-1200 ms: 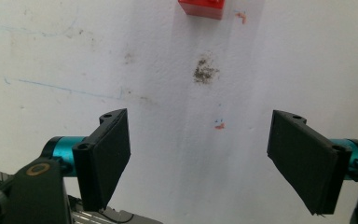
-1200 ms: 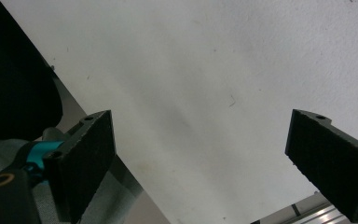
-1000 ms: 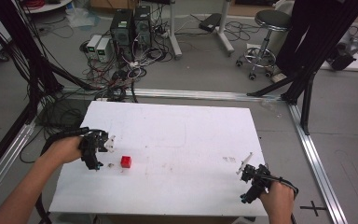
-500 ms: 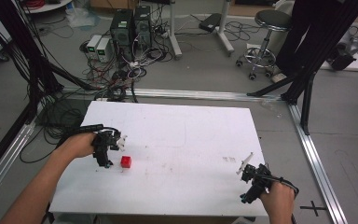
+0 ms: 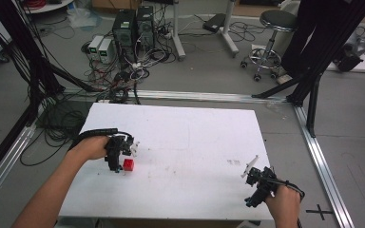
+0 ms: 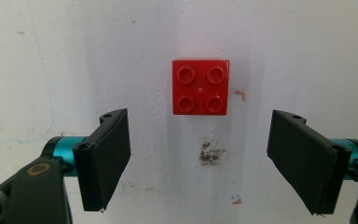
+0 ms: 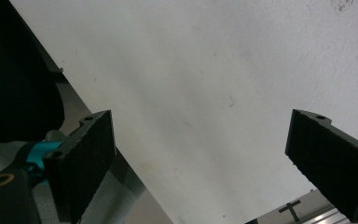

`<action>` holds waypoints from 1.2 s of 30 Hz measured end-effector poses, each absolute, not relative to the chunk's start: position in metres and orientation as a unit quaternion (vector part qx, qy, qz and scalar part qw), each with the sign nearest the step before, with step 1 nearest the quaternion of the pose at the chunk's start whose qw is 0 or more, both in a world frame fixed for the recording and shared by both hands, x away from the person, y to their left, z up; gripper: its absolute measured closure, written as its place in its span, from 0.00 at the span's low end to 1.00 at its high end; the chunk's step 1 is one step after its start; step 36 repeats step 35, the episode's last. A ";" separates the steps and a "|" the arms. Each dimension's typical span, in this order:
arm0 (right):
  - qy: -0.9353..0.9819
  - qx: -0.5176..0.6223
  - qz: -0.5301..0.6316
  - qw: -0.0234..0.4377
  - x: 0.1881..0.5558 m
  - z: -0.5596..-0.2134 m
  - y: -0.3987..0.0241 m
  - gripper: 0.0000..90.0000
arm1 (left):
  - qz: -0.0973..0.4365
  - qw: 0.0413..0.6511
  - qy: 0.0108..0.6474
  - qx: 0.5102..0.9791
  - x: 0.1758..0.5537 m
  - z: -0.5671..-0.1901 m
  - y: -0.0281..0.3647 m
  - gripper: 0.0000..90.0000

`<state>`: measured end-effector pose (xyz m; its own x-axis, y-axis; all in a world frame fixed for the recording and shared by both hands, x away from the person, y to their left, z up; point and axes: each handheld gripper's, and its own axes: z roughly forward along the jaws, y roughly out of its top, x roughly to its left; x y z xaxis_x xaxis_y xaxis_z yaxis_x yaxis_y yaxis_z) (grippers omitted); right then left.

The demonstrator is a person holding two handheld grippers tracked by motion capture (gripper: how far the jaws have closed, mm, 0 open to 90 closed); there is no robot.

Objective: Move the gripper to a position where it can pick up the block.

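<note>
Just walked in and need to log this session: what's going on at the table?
A person holds a gripper in each hand over a white table. The left gripper, open, hovers just short of a small red four-stud brick, which sits on the table ahead of the gap between the jaws, untouched. The right gripper, also open and holding nothing, is near the table's near right corner.

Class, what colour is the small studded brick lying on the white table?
Red. The brick shows best in the left gripper view, its four studs facing the camera.

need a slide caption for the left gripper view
Open left gripper poised above a red four-stud brick on the white table.
</note>
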<state>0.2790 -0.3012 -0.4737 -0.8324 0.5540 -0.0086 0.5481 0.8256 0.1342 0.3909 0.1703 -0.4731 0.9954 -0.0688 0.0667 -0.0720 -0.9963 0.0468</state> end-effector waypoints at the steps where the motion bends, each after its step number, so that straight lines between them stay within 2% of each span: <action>1: 0.955 0.288 0.063 0.024 0.279 -0.474 -0.301 0.09 | 0.031 0.025 -0.036 0.999 0.391 -0.475 0.169 0.24; 24: 0.954 0.291 0.064 0.019 0.279 -0.477 -0.303 0.09 | 0.011 0.004 -0.050 0.999 0.396 -0.504 0.155 0.24; 36: 0.955 0.290 0.064 0.021 0.279 -0.475 -0.302 0.09 | 0.010 0.007 -0.046 0.999 0.395 -0.504 0.157 0.24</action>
